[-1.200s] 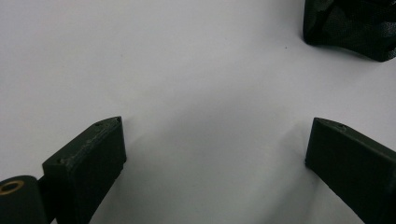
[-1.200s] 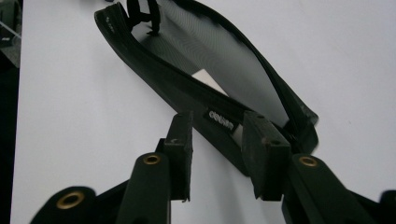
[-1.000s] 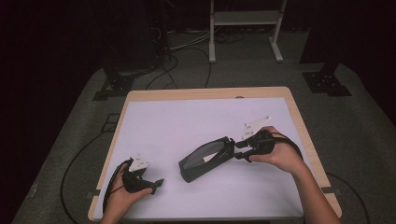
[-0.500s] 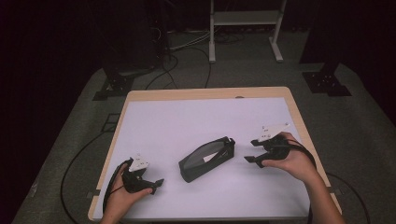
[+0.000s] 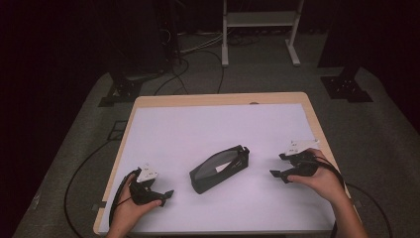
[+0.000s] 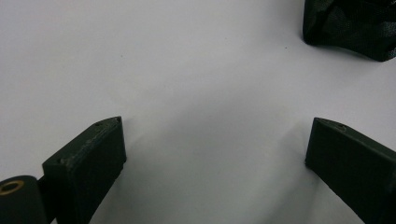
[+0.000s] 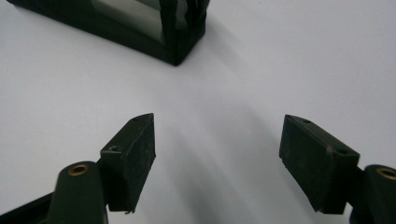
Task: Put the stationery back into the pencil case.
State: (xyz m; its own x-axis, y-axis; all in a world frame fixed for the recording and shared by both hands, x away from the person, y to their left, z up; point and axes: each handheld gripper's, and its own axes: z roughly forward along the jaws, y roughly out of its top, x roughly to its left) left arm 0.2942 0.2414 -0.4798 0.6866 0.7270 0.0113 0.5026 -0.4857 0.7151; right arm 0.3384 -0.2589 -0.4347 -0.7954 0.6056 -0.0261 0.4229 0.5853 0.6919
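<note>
Resting on the white worktop (image 5: 168, 129), the black pouch (image 5: 219, 168) lies released as the right hand-held gripper (image 5: 283, 167), its jaws just opened and empty, and the left hand-held gripper (image 5: 163, 196), equally agape, flank it, suggesting placement is finished.

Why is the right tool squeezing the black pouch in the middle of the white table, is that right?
Not quite. The right tool is open with nothing between its jaws, which have just been opening, and it sits apart from the black pouch. The high view shows this. The pouch does lie in the middle of the white table.
</note>
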